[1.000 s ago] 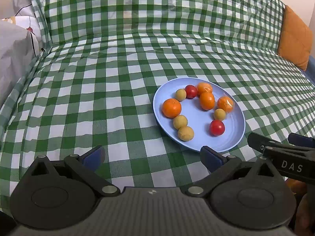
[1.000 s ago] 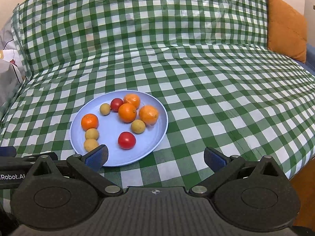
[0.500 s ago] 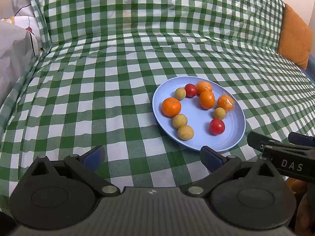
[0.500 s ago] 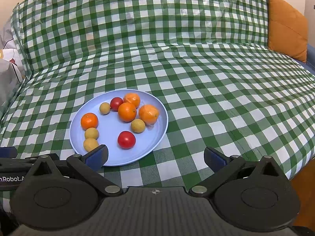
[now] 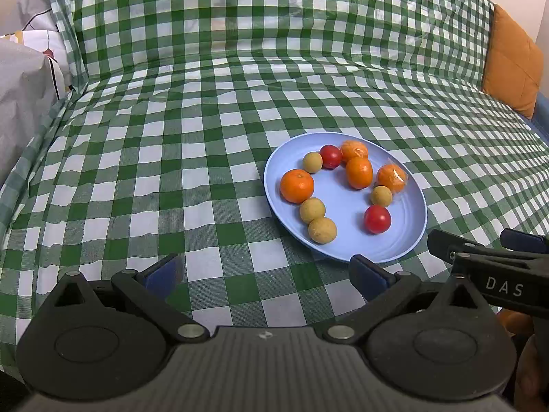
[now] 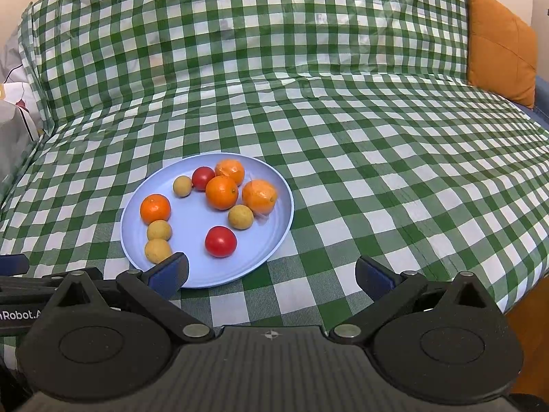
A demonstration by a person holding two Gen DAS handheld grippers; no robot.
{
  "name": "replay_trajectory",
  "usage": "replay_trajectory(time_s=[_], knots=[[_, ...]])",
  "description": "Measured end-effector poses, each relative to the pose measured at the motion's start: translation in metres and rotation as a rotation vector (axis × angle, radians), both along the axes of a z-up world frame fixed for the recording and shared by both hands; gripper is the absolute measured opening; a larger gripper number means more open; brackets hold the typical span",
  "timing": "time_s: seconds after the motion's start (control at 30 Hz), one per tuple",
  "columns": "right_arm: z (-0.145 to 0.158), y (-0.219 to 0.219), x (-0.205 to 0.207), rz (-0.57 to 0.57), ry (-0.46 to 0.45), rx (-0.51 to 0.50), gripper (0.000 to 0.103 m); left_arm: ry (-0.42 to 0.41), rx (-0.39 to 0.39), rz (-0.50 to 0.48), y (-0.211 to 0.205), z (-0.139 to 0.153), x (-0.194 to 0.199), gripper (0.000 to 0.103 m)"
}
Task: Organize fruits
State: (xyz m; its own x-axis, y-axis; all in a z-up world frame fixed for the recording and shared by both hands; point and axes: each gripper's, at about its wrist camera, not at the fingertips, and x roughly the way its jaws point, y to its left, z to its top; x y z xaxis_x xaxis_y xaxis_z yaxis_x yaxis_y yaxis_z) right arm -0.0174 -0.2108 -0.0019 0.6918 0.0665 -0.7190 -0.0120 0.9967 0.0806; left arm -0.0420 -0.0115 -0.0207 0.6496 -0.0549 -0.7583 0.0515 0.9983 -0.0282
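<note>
A light blue plate (image 5: 405,243) (image 6: 274,240) lies on the green checked cloth and holds several fruits: oranges such as the left one (image 5: 296,185) (image 6: 155,208), two red tomatoes, the nearer one (image 5: 377,218) (image 6: 220,241), and small yellow-brown fruits (image 5: 322,230) (image 6: 158,250). One orange (image 5: 391,178) (image 6: 259,196) is in clear wrap. My left gripper (image 5: 264,274) is open with nothing in it, near the plate's front-left edge. My right gripper (image 6: 271,273) is open too, at the plate's front-right edge.
The checked cloth (image 5: 154,171) covers a sofa seat and backrest. An orange cushion (image 5: 511,65) (image 6: 497,55) stands at the far right. Pale bedding (image 5: 24,79) lies at the left. The seat's front edge drops off at the right (image 6: 525,295).
Both views have drifted very slightly; the plate sits a touch higher in the frames. Nothing was picked up or let go.
</note>
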Motion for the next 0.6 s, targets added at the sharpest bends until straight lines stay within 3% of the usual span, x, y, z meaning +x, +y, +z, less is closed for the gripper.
replay_trajectory(time_s=[0.6], knots=[[-0.0027, 0.0028, -0.0002, 0.000, 0.009, 0.002, 0.102, 0.004, -0.001, 0.002, -0.0013, -0.0019, -0.0004, 0.103]])
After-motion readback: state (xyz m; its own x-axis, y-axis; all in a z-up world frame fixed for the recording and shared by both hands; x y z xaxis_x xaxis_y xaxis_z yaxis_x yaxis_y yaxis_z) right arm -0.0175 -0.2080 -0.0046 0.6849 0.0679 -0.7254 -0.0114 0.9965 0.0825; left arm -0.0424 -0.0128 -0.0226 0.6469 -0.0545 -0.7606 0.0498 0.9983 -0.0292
